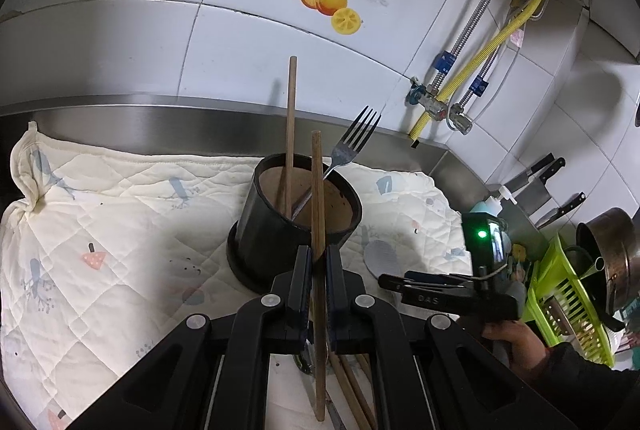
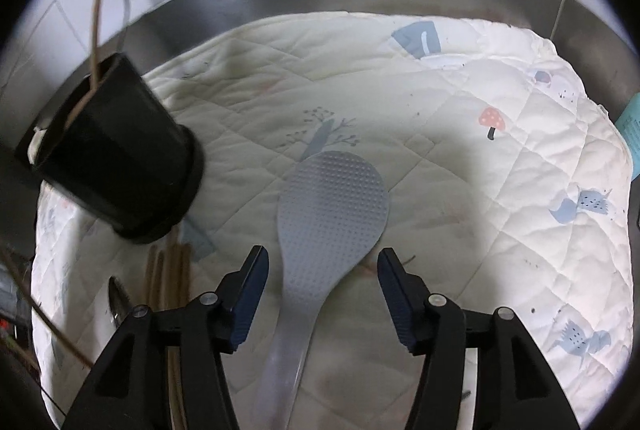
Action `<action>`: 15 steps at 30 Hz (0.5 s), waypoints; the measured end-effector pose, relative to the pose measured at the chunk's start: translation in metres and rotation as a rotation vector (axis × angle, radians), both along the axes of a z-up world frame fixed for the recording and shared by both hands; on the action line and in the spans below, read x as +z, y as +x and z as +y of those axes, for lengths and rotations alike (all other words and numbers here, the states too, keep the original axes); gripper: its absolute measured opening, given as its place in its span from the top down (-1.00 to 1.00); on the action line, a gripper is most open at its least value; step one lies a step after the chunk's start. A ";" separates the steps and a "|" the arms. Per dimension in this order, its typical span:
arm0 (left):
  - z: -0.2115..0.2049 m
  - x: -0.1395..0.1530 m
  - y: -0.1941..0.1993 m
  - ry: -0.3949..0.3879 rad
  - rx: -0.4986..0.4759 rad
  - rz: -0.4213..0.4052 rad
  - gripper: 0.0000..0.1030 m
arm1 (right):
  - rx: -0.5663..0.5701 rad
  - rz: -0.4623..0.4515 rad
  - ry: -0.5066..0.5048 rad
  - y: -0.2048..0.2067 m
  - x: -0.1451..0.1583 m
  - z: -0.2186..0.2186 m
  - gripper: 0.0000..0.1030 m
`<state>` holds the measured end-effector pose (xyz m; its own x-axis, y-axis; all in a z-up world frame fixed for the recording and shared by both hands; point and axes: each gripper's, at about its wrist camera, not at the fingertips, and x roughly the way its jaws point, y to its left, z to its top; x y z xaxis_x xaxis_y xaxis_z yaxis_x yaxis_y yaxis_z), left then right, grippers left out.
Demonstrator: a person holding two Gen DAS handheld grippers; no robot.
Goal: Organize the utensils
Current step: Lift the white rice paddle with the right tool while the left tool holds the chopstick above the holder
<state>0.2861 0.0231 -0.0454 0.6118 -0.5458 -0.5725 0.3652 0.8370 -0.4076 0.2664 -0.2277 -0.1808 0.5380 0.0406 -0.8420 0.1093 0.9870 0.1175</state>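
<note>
Pinching a single brown wooden chopstick (image 1: 317, 230), your left gripper (image 1: 318, 262) has its jaws pressed onto the shaft, the stick standing near upright just in front of the black cylindrical utensil holder (image 1: 276, 230). That holder already carries one brown chopstick (image 1: 290, 133) and a steel fork (image 1: 352, 141), tines up. Loose chopsticks (image 1: 352, 390) lie on the cream quilted mat (image 1: 100, 230) under the left gripper. Your right gripper (image 2: 322, 282) is spread wide, holding nothing, its jaws either side of the grey dimpled plastic rice paddle (image 2: 332, 205) lying flat on the mat. Risk, as a judgement: the held stick is gripped along its length, so it may pivot or slip in the jaws, strike the holder's rim and tip the holder.
</note>
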 end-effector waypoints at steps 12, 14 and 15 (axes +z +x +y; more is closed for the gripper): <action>0.001 -0.001 0.008 -0.007 0.001 0.004 0.87 | 0.041 0.033 -0.127 0.017 -0.009 0.022 -0.38; 0.002 0.000 0.009 -0.007 0.002 0.003 0.87 | 0.047 0.034 -0.137 0.017 -0.010 0.023 -0.34; 0.002 0.000 0.010 -0.007 0.004 0.003 0.87 | 0.046 0.033 -0.138 0.018 -0.010 0.023 -0.24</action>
<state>0.2957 0.0249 -0.0453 0.6123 -0.5475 -0.5704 0.3608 0.8354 -0.4145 0.2839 -0.2044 -0.1903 0.5099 -0.0527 -0.8586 0.0647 0.9976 -0.0228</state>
